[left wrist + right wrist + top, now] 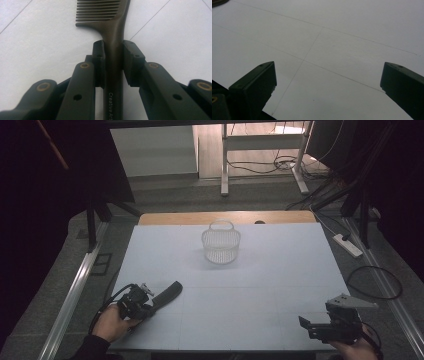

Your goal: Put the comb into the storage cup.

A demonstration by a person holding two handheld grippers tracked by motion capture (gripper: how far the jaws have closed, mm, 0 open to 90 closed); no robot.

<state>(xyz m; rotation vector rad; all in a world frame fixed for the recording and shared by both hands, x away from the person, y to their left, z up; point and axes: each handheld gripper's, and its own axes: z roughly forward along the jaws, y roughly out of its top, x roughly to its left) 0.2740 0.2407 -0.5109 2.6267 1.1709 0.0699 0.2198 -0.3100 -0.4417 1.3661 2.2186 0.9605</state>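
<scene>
The left tool had its jaws pressed against the two sides of the handle of a dark comb, just below where the teeth begin. In the high view the comb lay near the front left of the white tabletop, its toothed end pointing away from the left tool and toward the middle. The comb looked like a light, stiff piece of plastic, smooth-sided and probably a little slippery, so a hold across the narrow handle seemed the sound choice; the fine teeth would likely bend or snap if squeezed. Gripped so near the neck, the comb would probably stay level when lifted, though it might pivot between the pads if swung fast. The right tool rested at the front right with its jaws spread wide and nothing between them. A white mesh basket with a handle stood well apart, toward the far edge of the tabletop.
</scene>
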